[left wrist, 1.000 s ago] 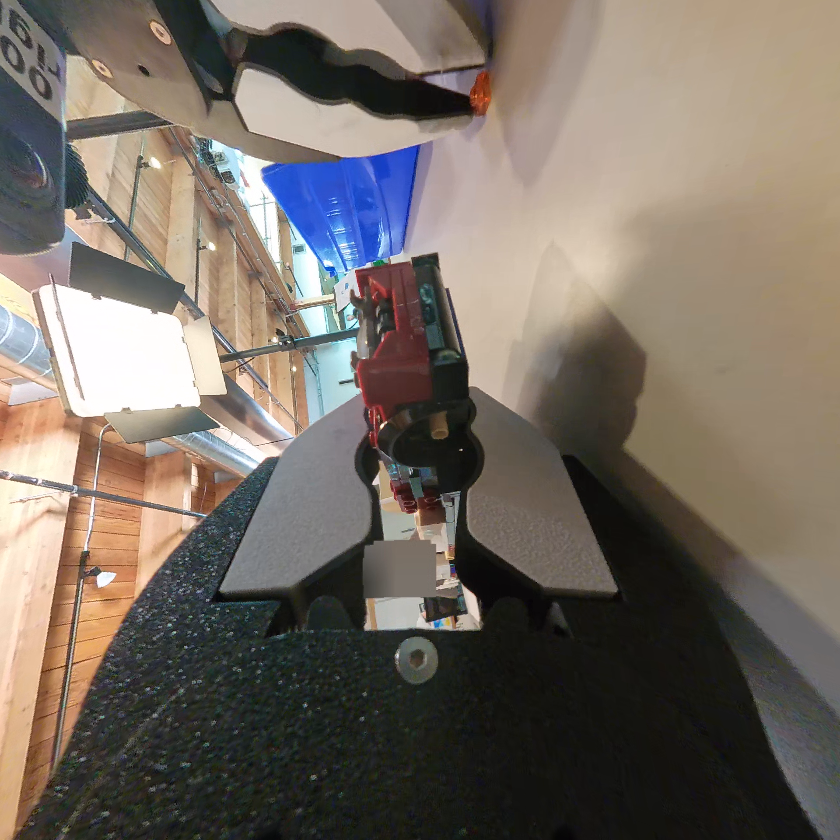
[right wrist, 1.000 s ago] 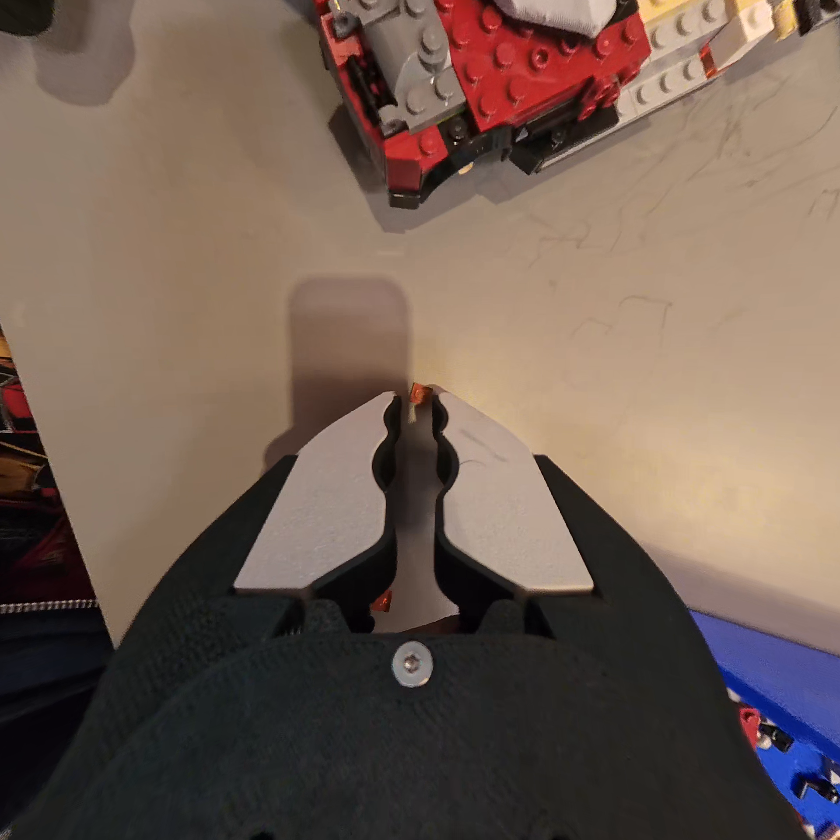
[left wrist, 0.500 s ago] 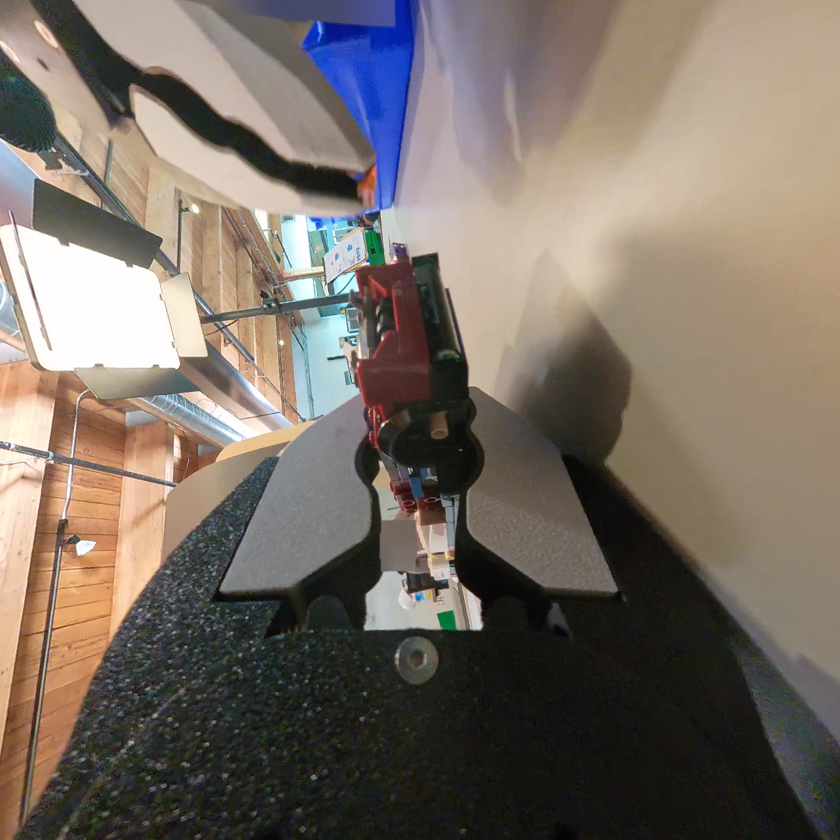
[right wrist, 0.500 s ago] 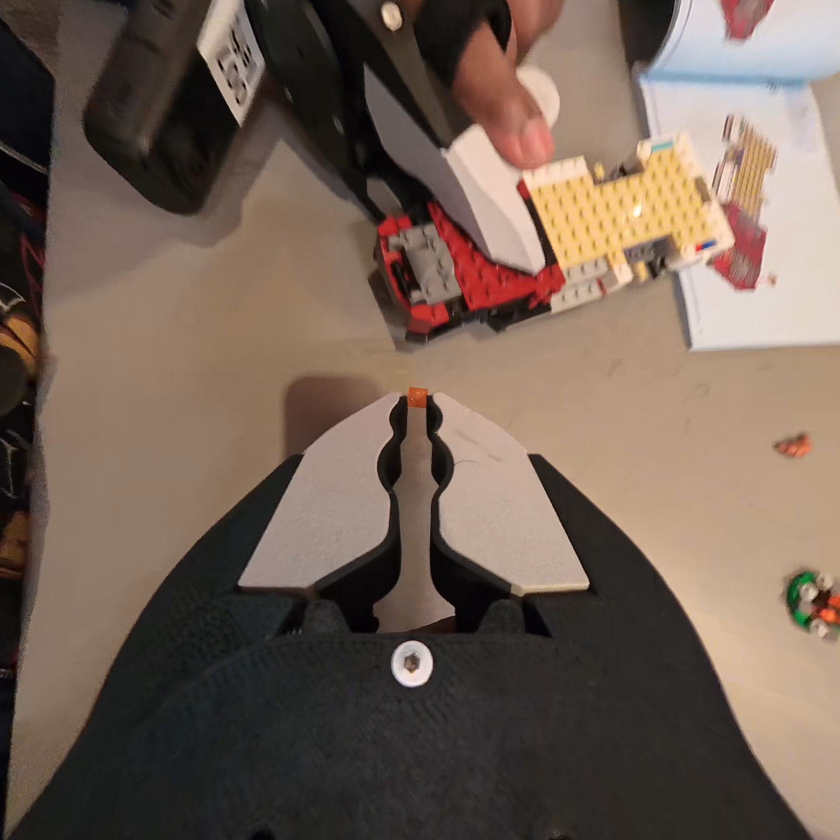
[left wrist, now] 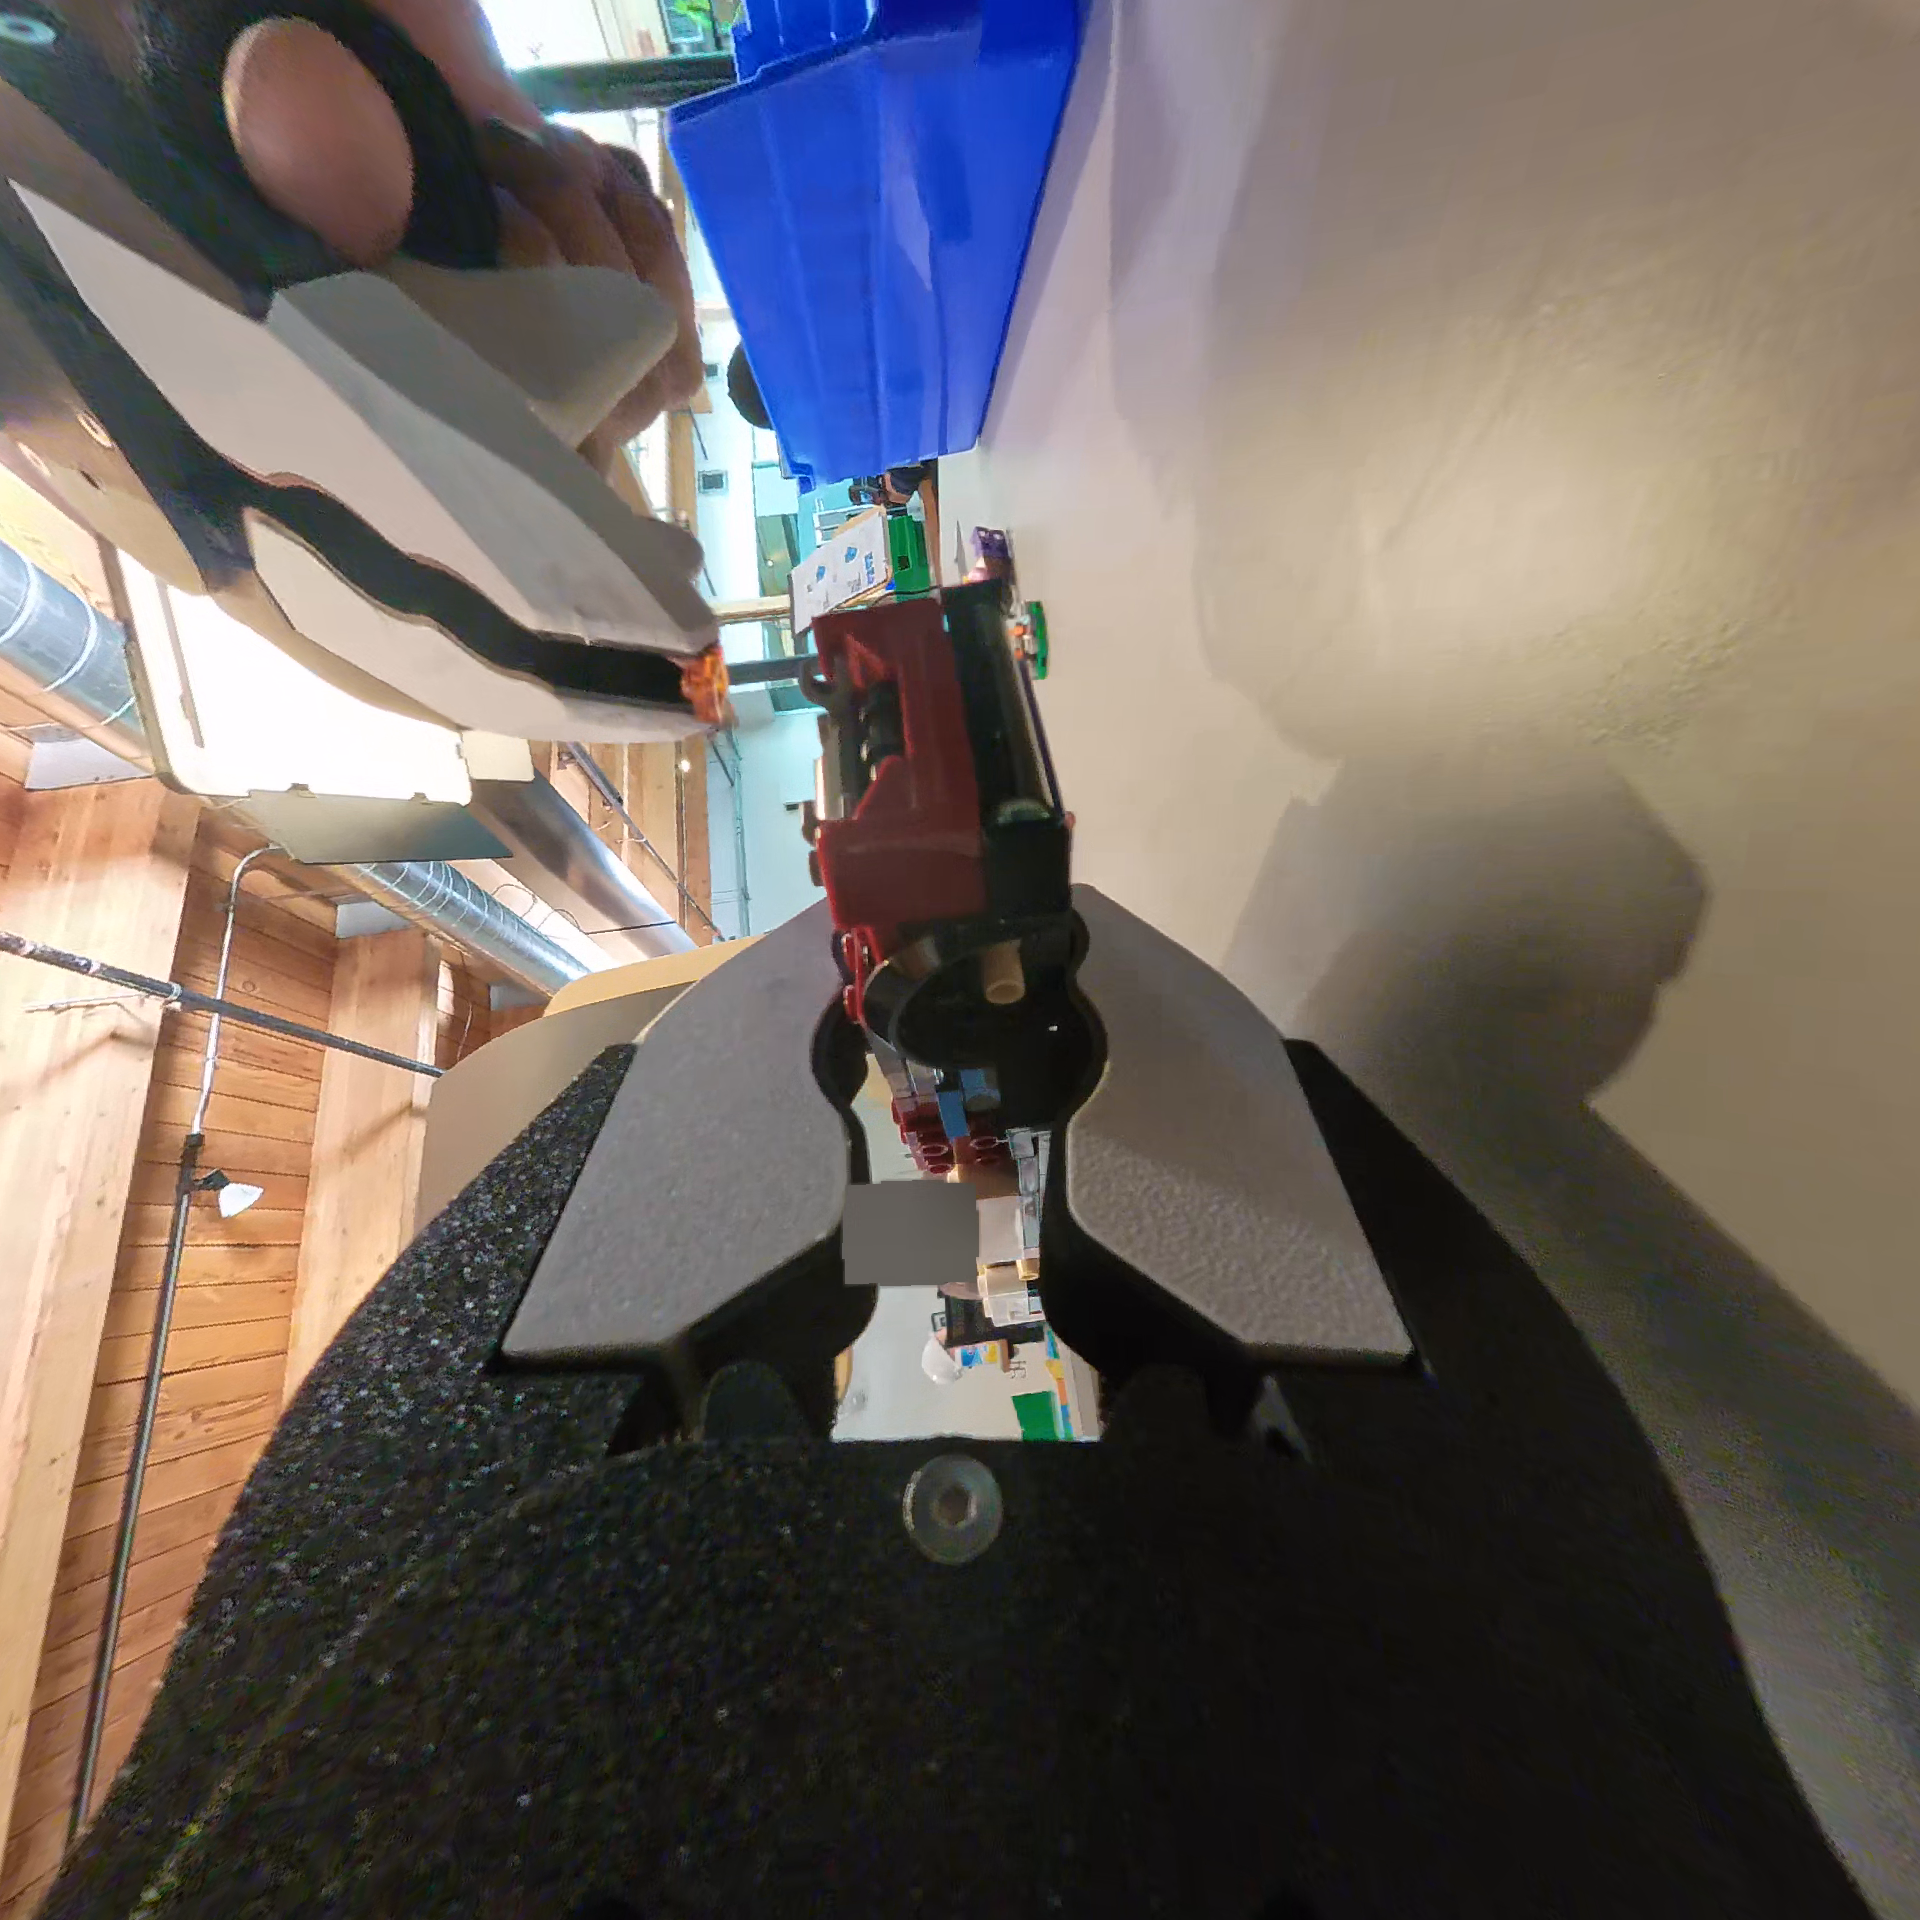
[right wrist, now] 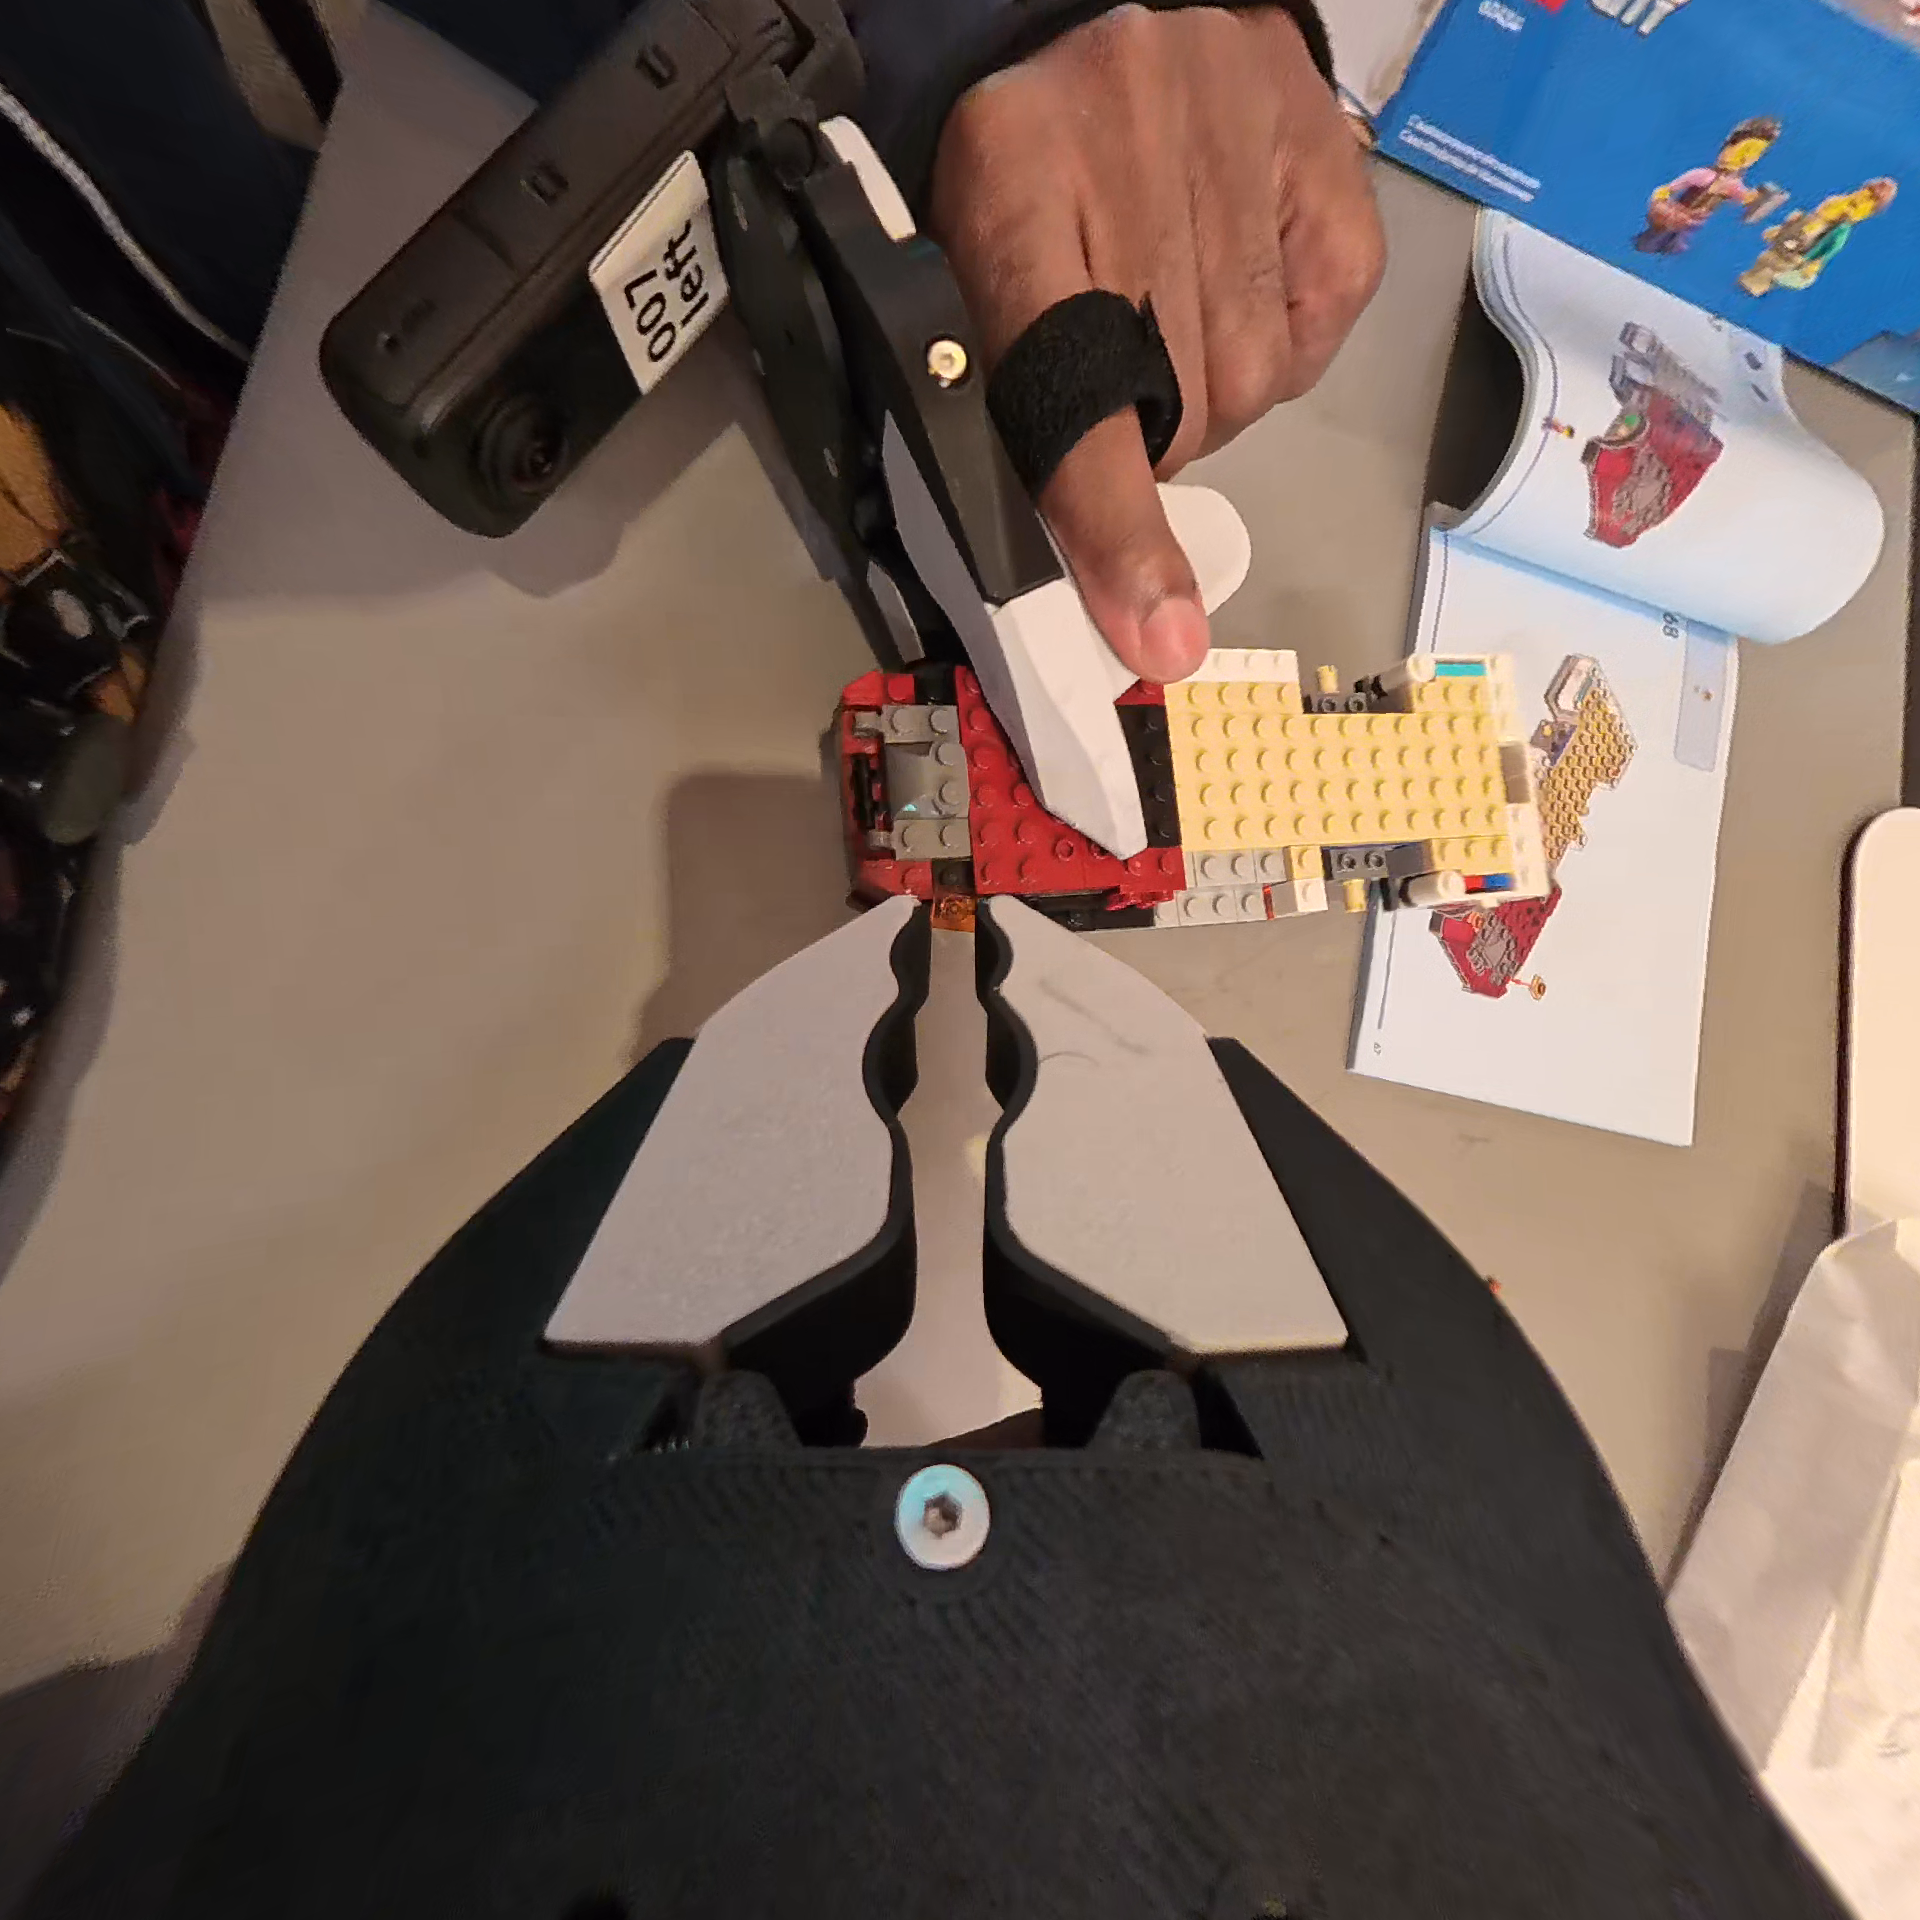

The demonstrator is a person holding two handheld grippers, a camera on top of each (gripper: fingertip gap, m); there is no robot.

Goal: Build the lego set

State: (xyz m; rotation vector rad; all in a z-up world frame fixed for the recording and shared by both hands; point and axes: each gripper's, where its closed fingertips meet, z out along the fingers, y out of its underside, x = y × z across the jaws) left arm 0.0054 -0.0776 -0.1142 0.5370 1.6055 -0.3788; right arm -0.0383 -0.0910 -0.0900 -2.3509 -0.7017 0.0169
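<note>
Two grippers on one brick model, a tiny orange piece right at its edge.

Nearest to us, our right gripper (right wrist: pixel 954 914) pinches a small orange translucent piece (right wrist: pixel 954 916) at its very fingertips, jaws narrow, the piece touching the red side of the brick vehicle (right wrist: pixel 1174 790). Our left gripper (left wrist: pixel 961 987) clamps the vehicle's dark red front end, holding it against the beige table (right wrist: pixel 416 831). Beyond lie an open instruction booklet (right wrist: pixel 1558 987) and a blue bin (left wrist: pixel 883 239). The worry, as we judge it: so little of the piece is gripped that a skewed push could flick it away, and pressing sideways could twist the model in the left grasp.
</note>
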